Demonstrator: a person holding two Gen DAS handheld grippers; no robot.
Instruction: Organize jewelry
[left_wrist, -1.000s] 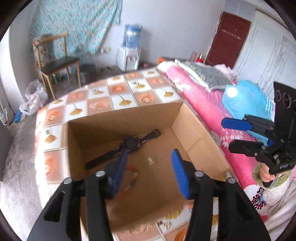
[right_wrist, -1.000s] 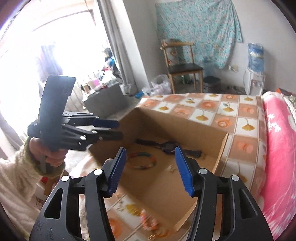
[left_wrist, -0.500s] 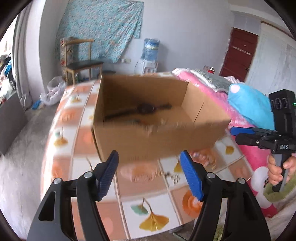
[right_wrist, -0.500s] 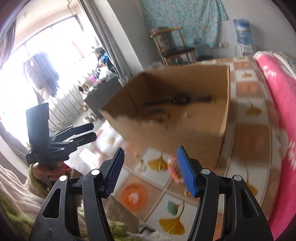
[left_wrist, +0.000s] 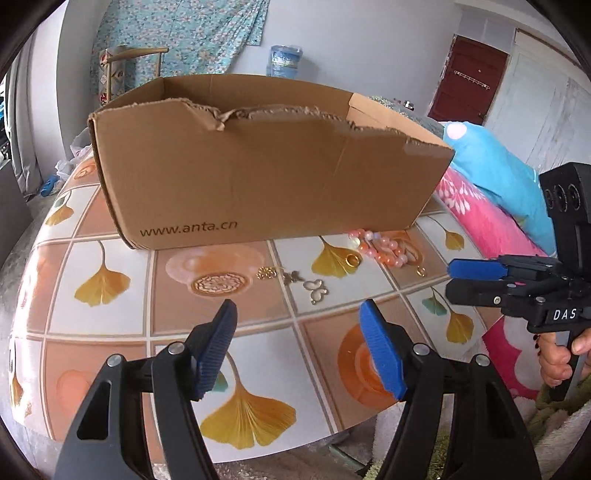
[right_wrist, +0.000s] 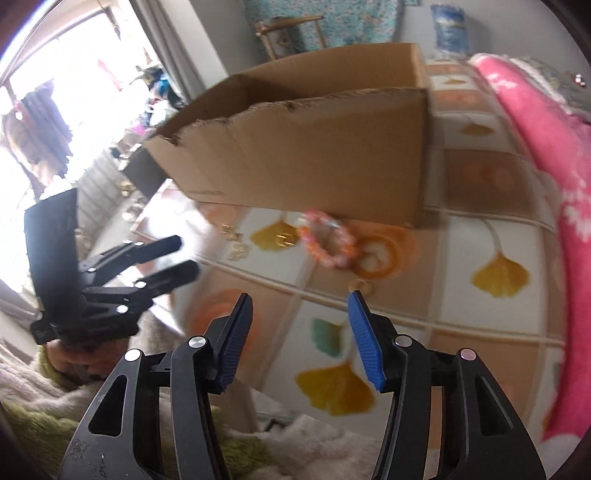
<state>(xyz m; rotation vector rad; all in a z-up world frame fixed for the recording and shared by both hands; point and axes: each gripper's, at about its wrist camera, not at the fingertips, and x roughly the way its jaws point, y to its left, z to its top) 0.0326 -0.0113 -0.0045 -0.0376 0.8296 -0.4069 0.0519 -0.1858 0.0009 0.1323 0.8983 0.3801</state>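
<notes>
Cardboard box (left_wrist: 266, 177) edges pink bracelet (left_wrist: 380, 245); bare tablecloth (left_wrist: 147, 317) nearer grippers.

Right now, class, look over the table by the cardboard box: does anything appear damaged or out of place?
Yes. The cardboard box has a ragged, torn top edge along its near wall. Several jewelry pieces lie loose on the table outside it: a pink bead bracelet against its base, a gold ring and small charms.
</notes>
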